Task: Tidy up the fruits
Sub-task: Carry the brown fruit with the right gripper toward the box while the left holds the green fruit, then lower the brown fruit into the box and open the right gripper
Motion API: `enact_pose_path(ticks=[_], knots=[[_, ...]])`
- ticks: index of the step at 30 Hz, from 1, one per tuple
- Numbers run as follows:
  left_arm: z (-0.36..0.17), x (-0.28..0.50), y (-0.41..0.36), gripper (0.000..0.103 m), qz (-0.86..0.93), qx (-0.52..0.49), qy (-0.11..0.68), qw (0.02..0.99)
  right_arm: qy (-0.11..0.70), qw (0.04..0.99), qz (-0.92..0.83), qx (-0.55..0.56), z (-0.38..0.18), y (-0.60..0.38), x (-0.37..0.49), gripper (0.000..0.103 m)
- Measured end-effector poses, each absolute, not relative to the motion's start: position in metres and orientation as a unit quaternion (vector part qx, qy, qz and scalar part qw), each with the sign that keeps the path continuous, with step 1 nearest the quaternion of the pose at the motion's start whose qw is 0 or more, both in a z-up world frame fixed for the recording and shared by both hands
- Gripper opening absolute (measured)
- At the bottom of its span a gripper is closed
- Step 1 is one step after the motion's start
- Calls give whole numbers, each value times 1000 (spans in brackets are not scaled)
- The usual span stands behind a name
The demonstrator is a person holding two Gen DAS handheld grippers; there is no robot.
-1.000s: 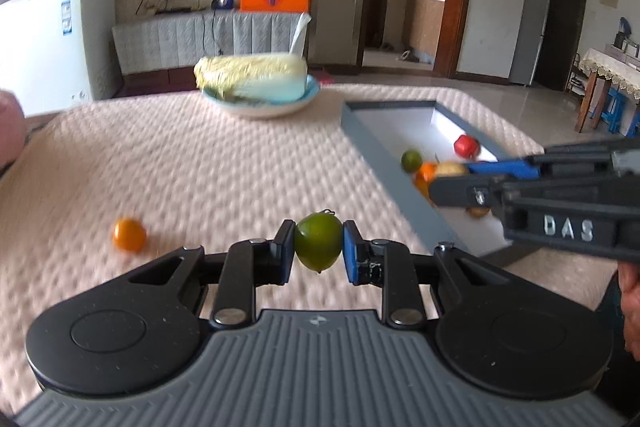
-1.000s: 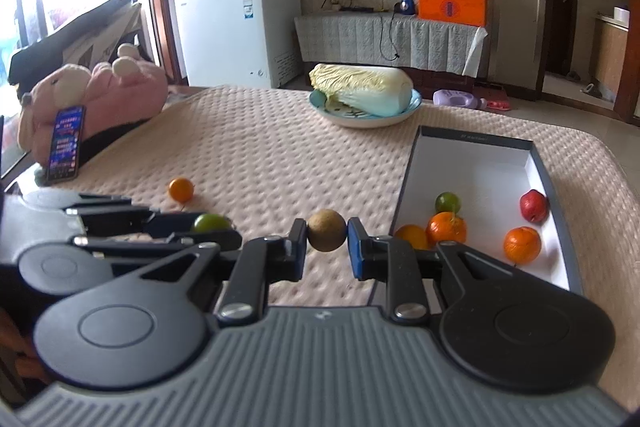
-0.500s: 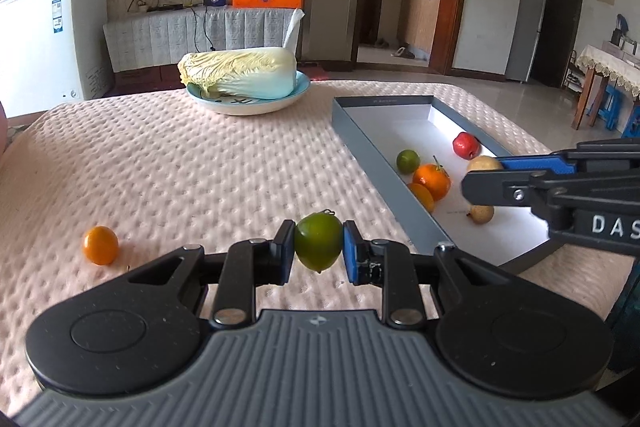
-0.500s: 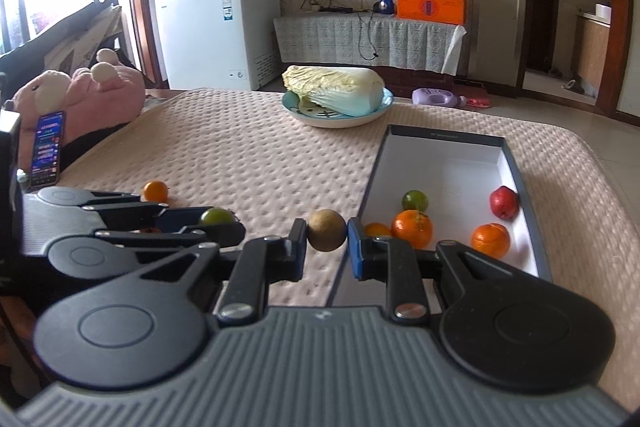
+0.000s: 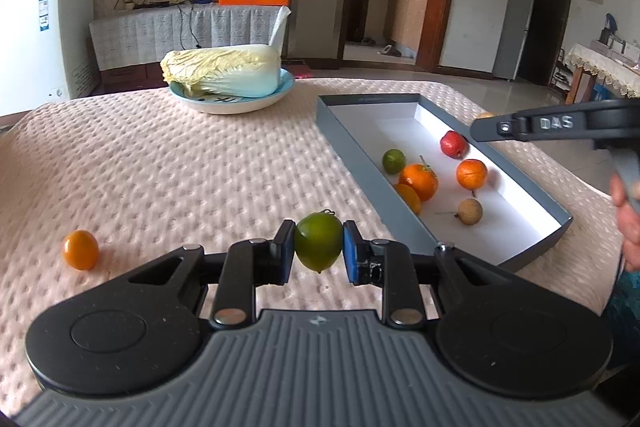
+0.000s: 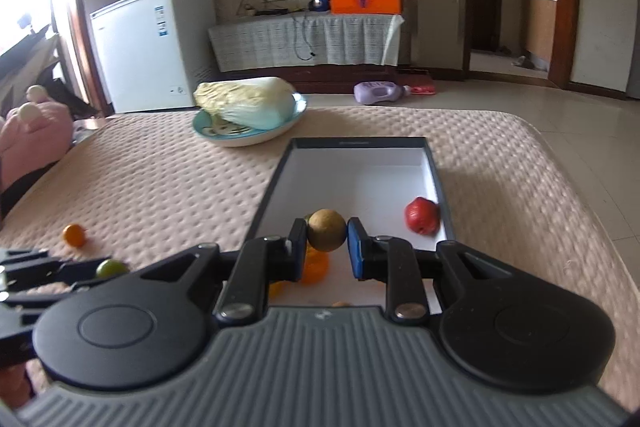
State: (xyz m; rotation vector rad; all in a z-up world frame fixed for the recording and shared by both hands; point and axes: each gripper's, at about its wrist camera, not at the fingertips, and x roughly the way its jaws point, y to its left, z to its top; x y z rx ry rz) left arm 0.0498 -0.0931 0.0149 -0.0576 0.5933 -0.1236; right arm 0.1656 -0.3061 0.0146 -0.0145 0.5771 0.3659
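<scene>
My left gripper (image 5: 319, 251) is shut on a green lime (image 5: 319, 247), held above the cloth just left of the grey box (image 5: 348, 147). The box holds a small lime (image 5: 393, 161), oranges (image 5: 419, 181), a red fruit (image 5: 453, 144) and a brown longan (image 5: 469, 211). My right gripper (image 6: 327, 245) is shut on a brown longan (image 6: 327, 235), held over the near part of the box (image 6: 276, 183), with an orange (image 6: 314, 267) below it and the red fruit (image 6: 422, 215) to its right. A small orange (image 5: 80, 249) lies on the cloth at the left.
A plate with a napa cabbage (image 5: 224, 73) stands at the back of the table, behind the box. A pink plush toy (image 6: 32, 135) sits at the table's left edge. The quilted cloth (image 5: 180, 167) covers the whole table.
My right gripper has moved right and forward with the longan, from beside the box to over it. My left gripper keeps the lime and has shifted slightly toward the box.
</scene>
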Motion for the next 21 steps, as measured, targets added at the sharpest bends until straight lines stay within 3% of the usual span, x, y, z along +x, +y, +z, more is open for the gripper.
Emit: enact_pose_path(ticks=[17,21], knots=[[12,52,-107,29,-95,-28,299,949,314,941,129,-9,-12,-295,247,26],[11,54,-106,29,-94,-25,298,949,297,948,119,-2,-10,-294,250,37]])
